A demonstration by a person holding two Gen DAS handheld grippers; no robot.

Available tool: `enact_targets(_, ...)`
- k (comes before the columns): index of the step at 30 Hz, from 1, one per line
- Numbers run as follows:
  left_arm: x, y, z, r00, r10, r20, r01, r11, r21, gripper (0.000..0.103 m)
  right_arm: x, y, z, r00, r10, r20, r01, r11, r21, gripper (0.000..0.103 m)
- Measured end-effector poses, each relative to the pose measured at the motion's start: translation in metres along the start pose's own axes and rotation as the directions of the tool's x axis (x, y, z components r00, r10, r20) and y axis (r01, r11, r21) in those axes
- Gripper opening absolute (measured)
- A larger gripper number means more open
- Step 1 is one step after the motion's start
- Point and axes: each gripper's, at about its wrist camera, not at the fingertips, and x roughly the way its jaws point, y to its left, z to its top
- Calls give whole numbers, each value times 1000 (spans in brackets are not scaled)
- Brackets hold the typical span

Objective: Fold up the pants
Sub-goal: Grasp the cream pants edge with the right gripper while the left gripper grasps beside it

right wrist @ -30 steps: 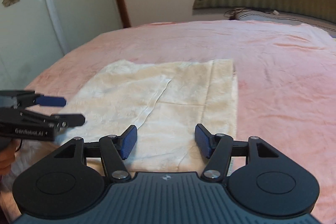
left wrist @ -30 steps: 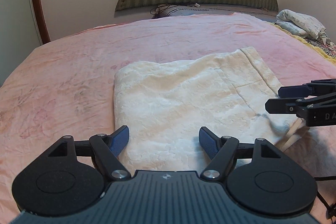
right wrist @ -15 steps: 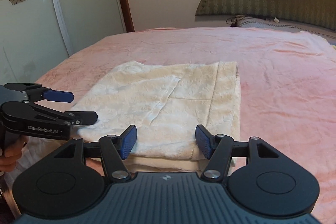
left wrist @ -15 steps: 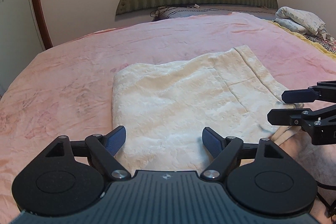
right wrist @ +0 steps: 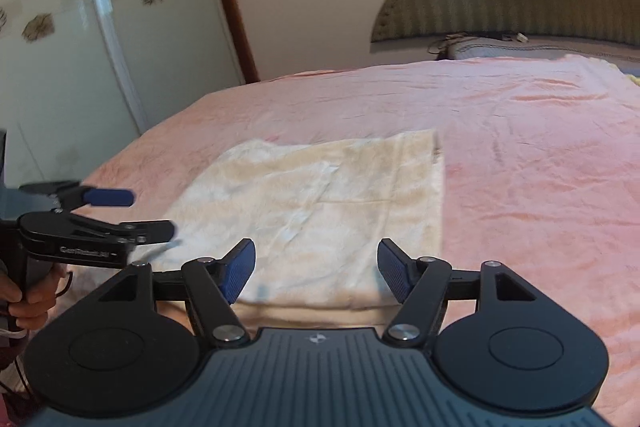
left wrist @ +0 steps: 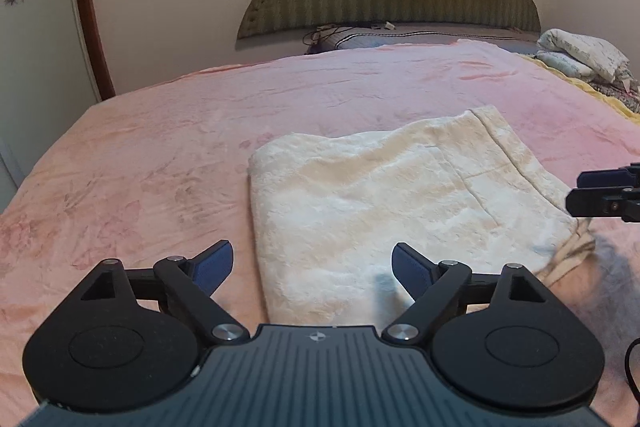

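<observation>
**On the pink bed: pants folded, grippers letting go**

On the pink bed (left wrist: 168, 155), toward its near edge, lie the cream pants (left wrist: 384, 203), already folded into a flat, thick rectangle with layered edges showing at the near side. Just short of the pants' near edge hovers the left gripper (left wrist: 312, 267), fingers (left wrist: 212, 265) spreading wider, nothing between them but air above the fabric. Beside the pants' near right corner sits the right gripper (right wrist: 316, 267), fingers also opening, pinching nothing. At the pants' left flank, in the right wrist view, shows the left gripper again, held by a hand (right wrist: 30, 301). Likely the release after a fold. Next move, if any: a check for squareness, maybe a smoothing pass or one more fold, with both grips set on matching corners.
</observation>
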Motion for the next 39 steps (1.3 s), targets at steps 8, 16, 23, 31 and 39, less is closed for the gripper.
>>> enact_targets(8,37,52,7,983,-149,-110,126,973,-191,89,32,-69,6,997,62,-37,-51,969,241,67)
enact_targets(16,75,80,4,929,-332,-162,242,878,-414,89,77,-103,7,967,232,-101,-179,909,376,69)
enact_targets(23,95,71,13,884,-449,-130,349,820,-454,89,106,-114,18,907,407,-112,-333,852,404,71)
enact_targets(31,91,44,21,946,-283,-159,223,923,-313,56,129,-109,23,902,417,-110,-344,849,400,39)
enact_targets(39,80,24,28,975,-162,-150,127,968,-218,35,121,-93,25,924,366,-106,-308,881,359,34)
